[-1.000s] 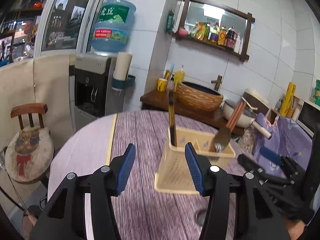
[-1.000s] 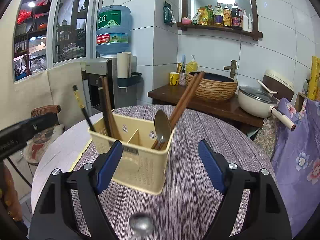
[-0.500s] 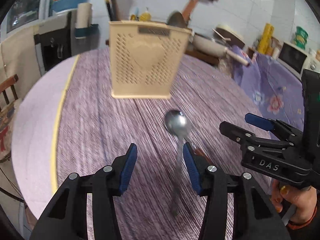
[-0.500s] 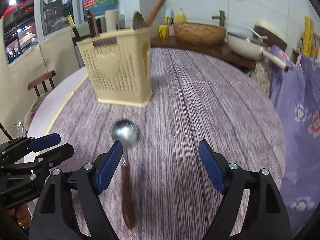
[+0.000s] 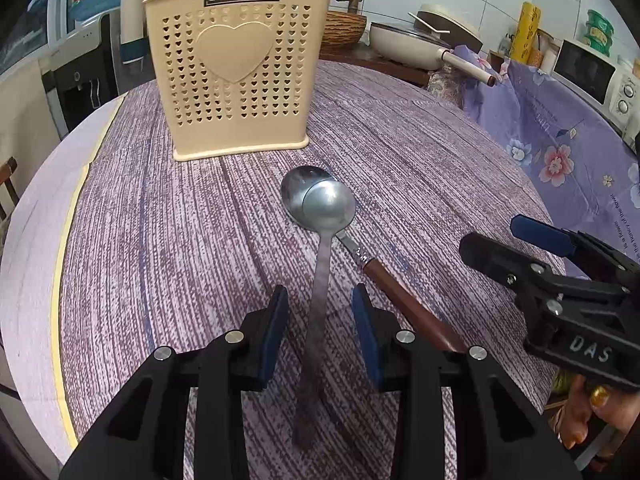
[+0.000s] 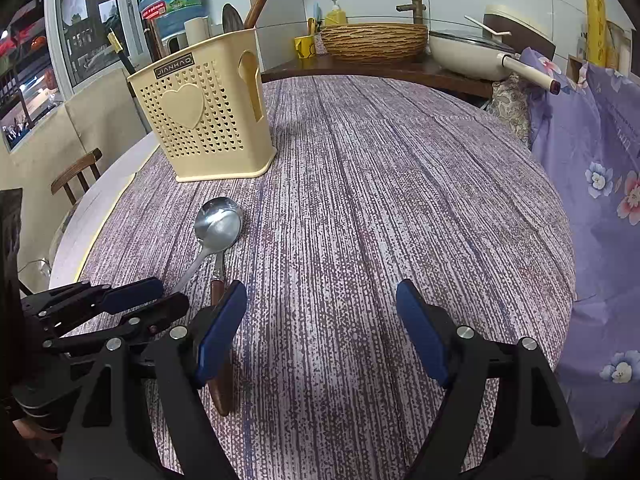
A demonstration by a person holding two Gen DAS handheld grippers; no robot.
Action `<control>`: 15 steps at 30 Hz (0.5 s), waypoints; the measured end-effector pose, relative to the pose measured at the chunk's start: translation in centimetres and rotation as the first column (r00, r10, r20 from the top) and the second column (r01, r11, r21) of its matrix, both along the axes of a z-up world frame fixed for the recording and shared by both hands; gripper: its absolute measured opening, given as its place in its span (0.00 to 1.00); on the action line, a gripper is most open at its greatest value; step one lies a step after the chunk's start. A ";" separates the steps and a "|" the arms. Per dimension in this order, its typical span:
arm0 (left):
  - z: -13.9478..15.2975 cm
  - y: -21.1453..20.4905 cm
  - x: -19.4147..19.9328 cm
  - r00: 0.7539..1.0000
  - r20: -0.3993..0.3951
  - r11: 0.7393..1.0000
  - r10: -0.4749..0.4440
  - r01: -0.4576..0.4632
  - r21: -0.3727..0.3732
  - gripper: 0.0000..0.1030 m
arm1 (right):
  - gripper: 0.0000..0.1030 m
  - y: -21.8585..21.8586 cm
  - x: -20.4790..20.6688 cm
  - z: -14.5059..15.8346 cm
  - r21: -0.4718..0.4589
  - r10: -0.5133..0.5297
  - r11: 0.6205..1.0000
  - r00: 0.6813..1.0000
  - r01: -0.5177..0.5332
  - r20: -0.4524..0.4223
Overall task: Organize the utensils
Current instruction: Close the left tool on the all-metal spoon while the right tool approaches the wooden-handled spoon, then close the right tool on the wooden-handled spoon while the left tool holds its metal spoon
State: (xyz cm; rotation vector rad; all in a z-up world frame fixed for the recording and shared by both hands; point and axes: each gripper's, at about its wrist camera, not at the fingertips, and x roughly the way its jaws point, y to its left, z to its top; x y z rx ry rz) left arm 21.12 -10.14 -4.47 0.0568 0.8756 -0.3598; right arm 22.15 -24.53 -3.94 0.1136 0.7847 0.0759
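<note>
Two spoons lie stacked on the purple table: an all-metal spoon (image 5: 324, 240) on top, its bowl over that of a brown-handled spoon (image 5: 404, 300). They also show in the right wrist view: the metal spoon (image 6: 218, 224) and the brown-handled spoon (image 6: 218, 292). A cream utensil holder (image 5: 236, 72) (image 6: 204, 116) stands beyond them with chopsticks and a spoon inside. My left gripper (image 5: 320, 320) is open, its fingers either side of the metal spoon's handle. My right gripper (image 6: 320, 328) is open and empty, to the right of the spoons.
The round table (image 6: 380, 184) drops off at its left edge, with a wooden chair (image 6: 76, 172) beyond. A purple flowered cloth (image 6: 600, 184) hangs at the right. A counter with a woven basin (image 6: 372, 40) and a pan (image 6: 468, 52) stands behind.
Both grippers have dropped lower and come closer to the spoons. My left gripper now straddles the metal spoon's handle.
</note>
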 end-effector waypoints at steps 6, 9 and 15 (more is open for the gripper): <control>0.0 -1.5 1.2 1.000 0.006 0.998 -0.014 0.013 0.056 0.18 | 0.75 0.1 -0.1 -0.1 0.017 0.004 1.000 1.000 -0.004 -0.004; -0.1 -1.7 1.7 1.000 0.009 0.998 -0.004 0.003 0.064 0.10 | 0.75 0.0 0.0 -0.1 0.017 0.006 1.000 1.000 -0.005 -0.007; 0.4 -0.8 1.6 0.999 0.014 1.000 0.031 -0.031 0.000 0.09 | 0.74 0.0 0.2 -0.3 0.018 0.006 1.000 1.000 -0.006 -0.018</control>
